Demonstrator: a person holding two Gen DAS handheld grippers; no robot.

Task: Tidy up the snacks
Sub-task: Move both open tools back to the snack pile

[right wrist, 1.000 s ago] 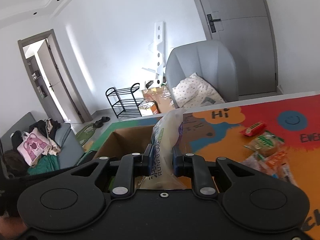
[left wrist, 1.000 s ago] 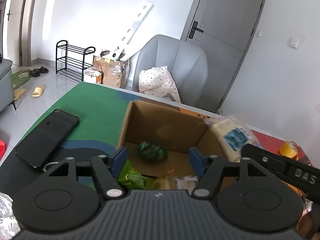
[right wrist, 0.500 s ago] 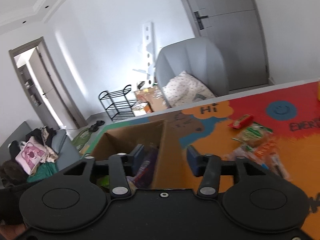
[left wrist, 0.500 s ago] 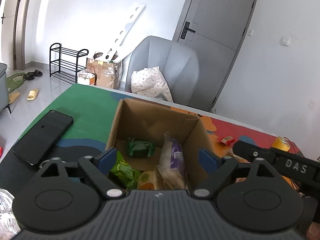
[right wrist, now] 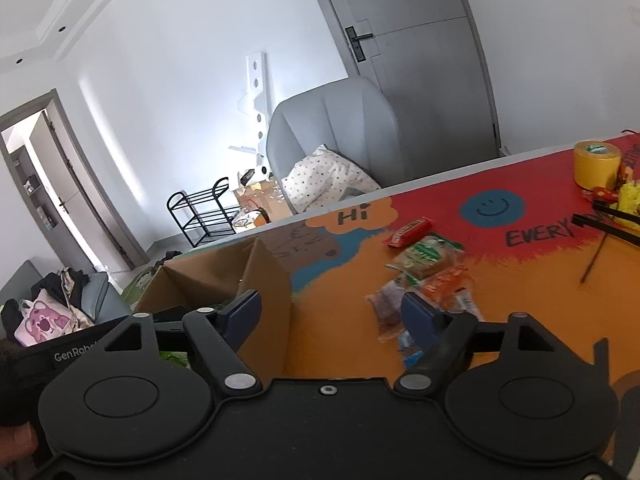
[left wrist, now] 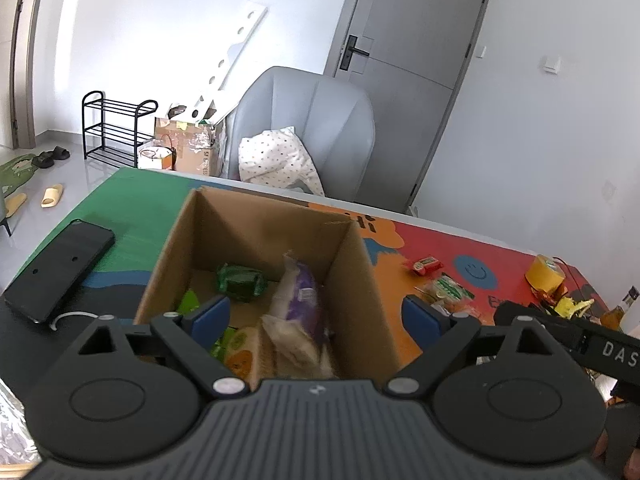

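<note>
Box (left wrist: pixel 256 240) of brown cardboard sits centre frame in the left wrist view, open at the top, on a brightly printed table mat (left wrist: pixel 400 280). Inside it: a green wrapped snack (left wrist: pixel 240 280) near the far wall, and a clear cake bag with a purple label (left wrist: pixel 298 308) leaning upright against the right-hand wall, probably because that wall props it. Left gripper (left wrist: pixel 316 320) hangs over the box's near edge, jaws spread wide with nothing between them; they have just been opening. Right gripper (right wrist: pixel 332 314) is also spread and empty, its jaws having just been opening; it straddles the box's right wall in the lower centre of its own view. Remaining snacks, a red bar (right wrist: pixel 410 232), a green-labelled packet (right wrist: pixel 428 256) and an orange packet (right wrist: pixel 444 284), lie loose on the mat right of the box, well apart from it. Judgement: one bag is stowed, several are left; the right gripper sits nearer that pile for the next pick. A phone (left wrist: pixel 56 268) lies at middle left, clear of the work.
</note>
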